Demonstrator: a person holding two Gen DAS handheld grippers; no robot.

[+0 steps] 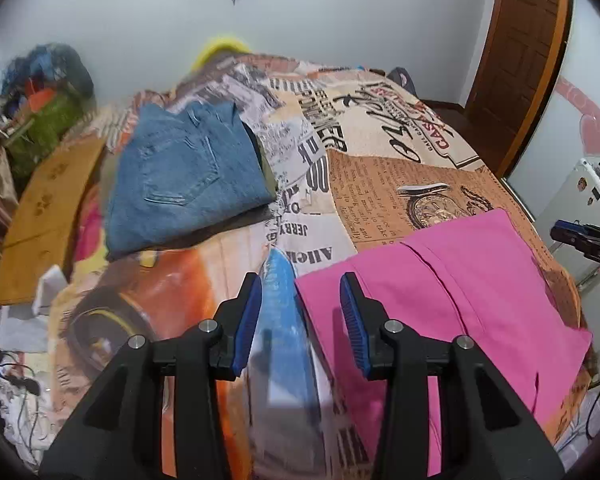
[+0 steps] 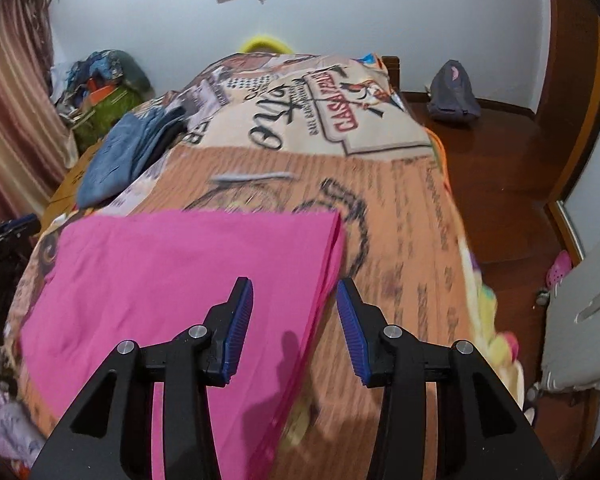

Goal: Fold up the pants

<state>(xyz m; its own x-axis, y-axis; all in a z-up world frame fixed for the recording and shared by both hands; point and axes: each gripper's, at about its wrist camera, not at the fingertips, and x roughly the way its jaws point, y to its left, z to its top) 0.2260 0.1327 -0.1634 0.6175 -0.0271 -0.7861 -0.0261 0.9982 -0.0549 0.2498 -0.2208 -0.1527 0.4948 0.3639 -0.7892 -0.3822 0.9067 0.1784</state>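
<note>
While the pink pants (image 1: 452, 292) lie folded flat near the bed's (image 2: 400, 216) front edge, the left tool (image 1: 300, 320) and right tool (image 2: 294, 322) hover above with jaws apart, gripping nothing. Folded jeans (image 1: 184, 176) rest toward the bed's far left side.

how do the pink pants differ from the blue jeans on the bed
The bright pink smooth-fabric pants lie near the grippers, at the bed's near right; the faded blue denim jeans sit farther back on the left. The pink pants show a plain surface with one long seam; the jeans show stitched pockets. The pink pants spread wider, while the jeans look like a more compact bundle. Both lie folded on the printed patchwork bedspread, untouched by either gripper.
</note>
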